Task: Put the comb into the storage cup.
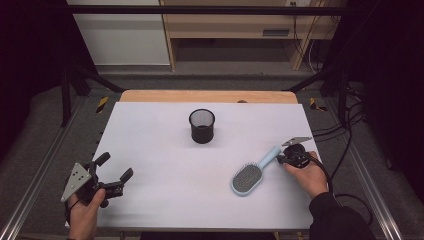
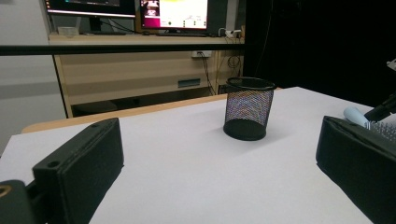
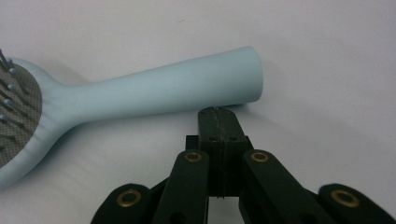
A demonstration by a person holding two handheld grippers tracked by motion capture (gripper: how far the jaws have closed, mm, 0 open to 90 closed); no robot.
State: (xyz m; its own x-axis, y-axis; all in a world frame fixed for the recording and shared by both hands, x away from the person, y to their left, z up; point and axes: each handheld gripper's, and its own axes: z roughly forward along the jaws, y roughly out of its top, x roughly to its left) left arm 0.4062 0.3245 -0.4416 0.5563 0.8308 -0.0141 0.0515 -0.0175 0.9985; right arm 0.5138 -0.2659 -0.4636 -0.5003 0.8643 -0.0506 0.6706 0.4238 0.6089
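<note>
High view: white table sheet (image 1: 165, 165), a wooden strip showing along its far edge. Black mesh pen cup (image 1: 202, 126) stands upright at centre, toward the far half, with bare sheet on all sides. Light-blue hairbrush (image 1: 252, 173) lies bristles up at right front, handle angled toward the far right, head well in from the right edge. Right gripper (image 1: 281, 159) sits at the handle end, held by the right hand (image 1: 306, 174) near the sheet's right edge. Left gripper (image 1: 114, 173) is held by the left hand (image 1: 85, 210) at the front-left corner, jaws spread apart and empty, pointing inward over the sheet. Wide open stretch between the two grippers.

Left gripper view: the two black jaws stand far apart with nothing between them. The pen cup (image 2: 248, 108) stands ahead, clear sheet before it; the brush handle tip (image 2: 355, 115) peeks past the right-hand jaw. Table's far edge and a shelf unit (image 2: 140, 70) with monitors lie beyond.

Right gripper view: jaws pressed together, nothing caught between them, tips (image 3: 219, 122) just beside the handle end of the hairbrush (image 3: 154, 91), apparently touching its underside edge. Bare sheet to the right.
</note>
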